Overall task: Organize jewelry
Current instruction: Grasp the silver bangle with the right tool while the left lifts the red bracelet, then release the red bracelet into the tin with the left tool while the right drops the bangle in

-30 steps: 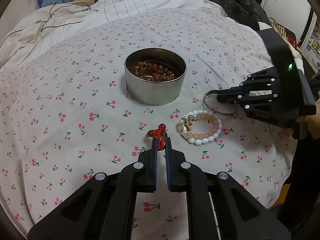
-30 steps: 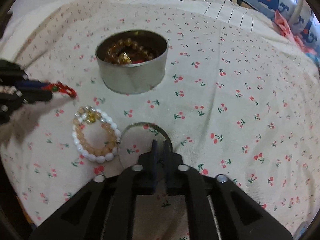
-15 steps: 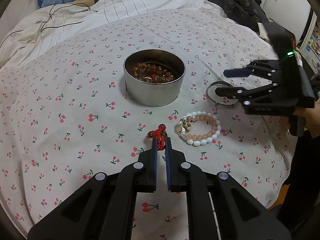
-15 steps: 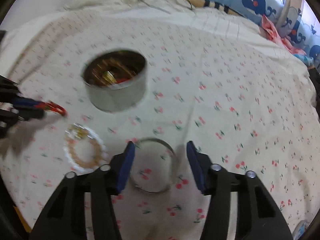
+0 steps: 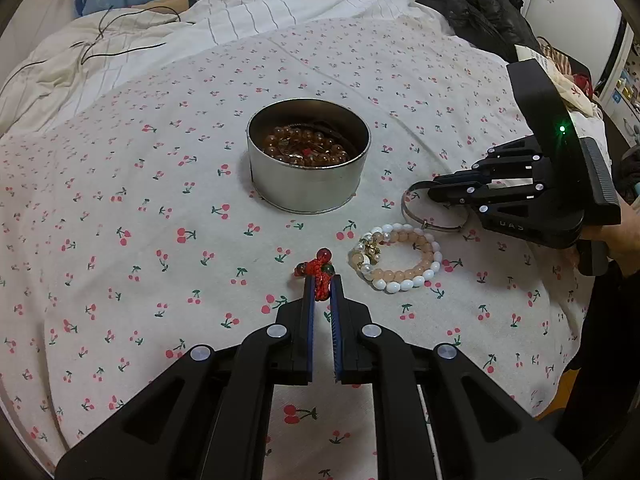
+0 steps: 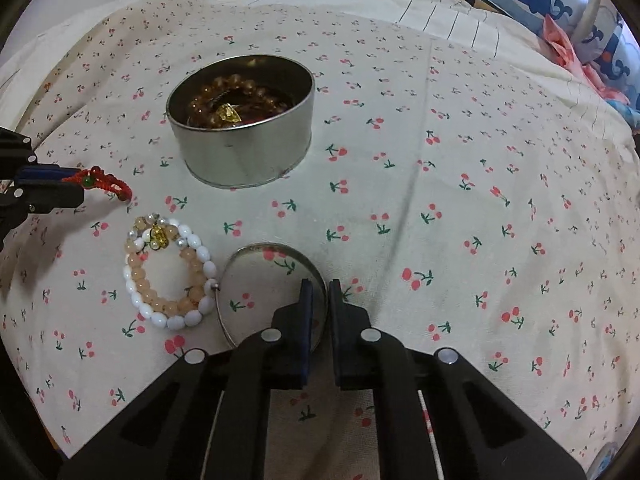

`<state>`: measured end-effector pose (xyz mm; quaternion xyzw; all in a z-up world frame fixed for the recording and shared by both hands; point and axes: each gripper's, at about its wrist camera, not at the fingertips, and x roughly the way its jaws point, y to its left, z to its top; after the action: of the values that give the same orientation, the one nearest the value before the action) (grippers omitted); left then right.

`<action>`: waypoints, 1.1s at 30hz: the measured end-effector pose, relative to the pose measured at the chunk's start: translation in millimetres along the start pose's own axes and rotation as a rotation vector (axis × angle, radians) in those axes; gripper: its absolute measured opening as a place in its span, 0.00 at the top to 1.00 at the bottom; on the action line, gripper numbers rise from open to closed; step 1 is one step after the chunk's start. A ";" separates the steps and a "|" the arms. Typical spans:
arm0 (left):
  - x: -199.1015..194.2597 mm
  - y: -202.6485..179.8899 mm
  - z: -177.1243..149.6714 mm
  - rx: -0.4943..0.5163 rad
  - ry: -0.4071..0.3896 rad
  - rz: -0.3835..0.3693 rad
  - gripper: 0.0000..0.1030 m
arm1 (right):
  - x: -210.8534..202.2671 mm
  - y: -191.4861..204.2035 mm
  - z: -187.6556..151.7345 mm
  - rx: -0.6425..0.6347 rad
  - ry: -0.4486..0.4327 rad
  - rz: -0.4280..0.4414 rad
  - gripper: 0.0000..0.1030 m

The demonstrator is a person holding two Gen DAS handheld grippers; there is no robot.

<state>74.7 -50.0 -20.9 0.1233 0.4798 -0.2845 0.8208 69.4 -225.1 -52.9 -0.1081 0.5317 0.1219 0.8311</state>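
Note:
A round metal tin (image 5: 304,192) with brown bead bracelets inside stands mid-bed. My left gripper (image 5: 321,284) is shut on a red cord bracelet (image 5: 318,270) with a red and a green bead, held just off the cherry-print sheet. To its right lie white and peach bead bracelets (image 5: 394,258) with a gold charm. In the right wrist view, my right gripper (image 6: 320,292) is closing its jaws on the near rim of a thin silver bangle (image 6: 272,246), which lies beside the bead bracelets (image 6: 168,276). The rim runs between the pads.
The cherry-print sheet (image 6: 460,200) stretches wide to the right of the tin (image 6: 240,160). Crumpled bedding with a black cable (image 5: 100,40) lies at the back, and dark clothes (image 5: 480,0) sit far right. A hand (image 5: 616,240) holds the right gripper at the bed's edge.
The right gripper spread wide over the silver bangle half a second ago and has now come together on its rim. The left gripper has kept still with the red cord bracelet.

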 end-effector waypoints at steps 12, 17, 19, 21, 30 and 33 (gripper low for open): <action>-6.3 -1.6 3.3 0.000 -0.025 0.000 0.94 | -31.7 -11.4 11.0 0.114 -0.122 0.122 0.96; -16.1 -1.2 14.1 -0.009 -0.066 0.006 0.94 | -45.9 -15.9 16.4 0.158 -0.173 0.155 0.96; -21.3 0.3 22.2 -0.022 -0.092 0.008 0.94 | -53.1 -16.8 20.1 0.166 -0.198 0.148 0.96; -26.4 0.3 32.5 -0.033 -0.125 0.019 0.94 | -59.7 -16.5 23.9 0.169 -0.224 0.127 0.96; -18.7 0.9 75.5 -0.086 -0.213 0.063 0.94 | -67.5 -20.8 39.2 0.213 -0.275 0.119 0.96; -6.9 -0.2 84.8 -0.088 -0.213 0.096 0.94 | -65.1 -26.4 41.5 0.233 -0.276 0.125 0.96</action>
<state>132.8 -88.1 28.2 0.0787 0.3954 -0.2350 0.8845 87.0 -243.0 24.8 0.0400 0.4288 0.1242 0.8939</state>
